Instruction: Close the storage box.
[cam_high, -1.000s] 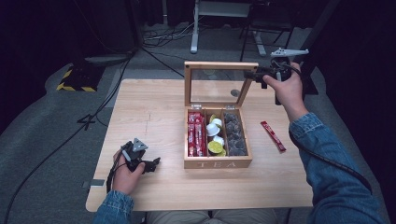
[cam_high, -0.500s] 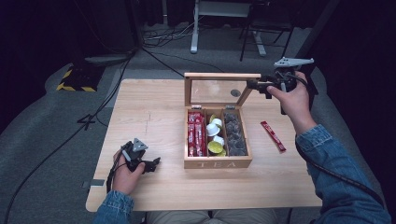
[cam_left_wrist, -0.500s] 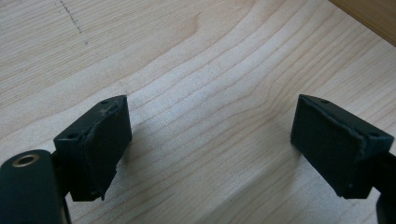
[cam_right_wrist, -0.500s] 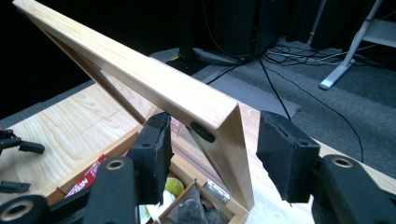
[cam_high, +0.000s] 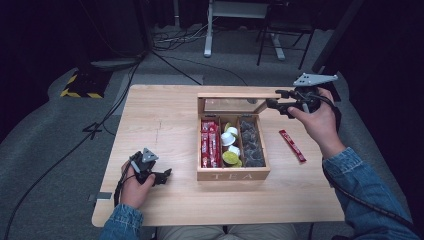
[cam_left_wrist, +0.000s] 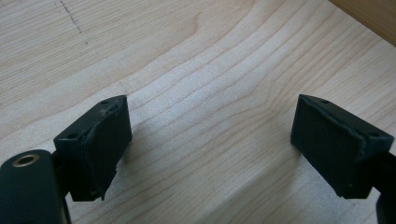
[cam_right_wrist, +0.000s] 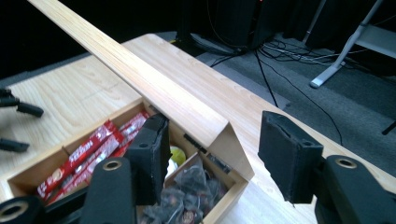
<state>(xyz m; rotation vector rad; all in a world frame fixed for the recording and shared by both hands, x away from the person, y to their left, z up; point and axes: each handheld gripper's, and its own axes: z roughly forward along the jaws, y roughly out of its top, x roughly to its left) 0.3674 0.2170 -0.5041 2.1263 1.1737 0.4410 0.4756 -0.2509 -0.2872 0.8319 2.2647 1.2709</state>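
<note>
**Tea box lid up, right gripper at its corner**

The wooden tea box (cam_high: 233, 174) sits right of centre in the high view, its "TEA" front facing the bottom edge and its compartments running front to back. The glass-paned lid (cam_high: 231, 104) stands nearly upright off the back edge, its long axis running left to right across the frame.

The right gripper (cam_high: 276, 99) is at the lid's right end in the upper right. Its jaws have just been opening, and in the right gripper view they straddle the lid's top corner (cam_right_wrist: 219, 130) without pressing on it.

The left gripper (cam_high: 165, 175) rests at lower left, jaws wide apart and empty above the bare table (cam_left_wrist: 196, 88). A red sachet (cam_high: 292, 145) lies just right of the box.
</note>
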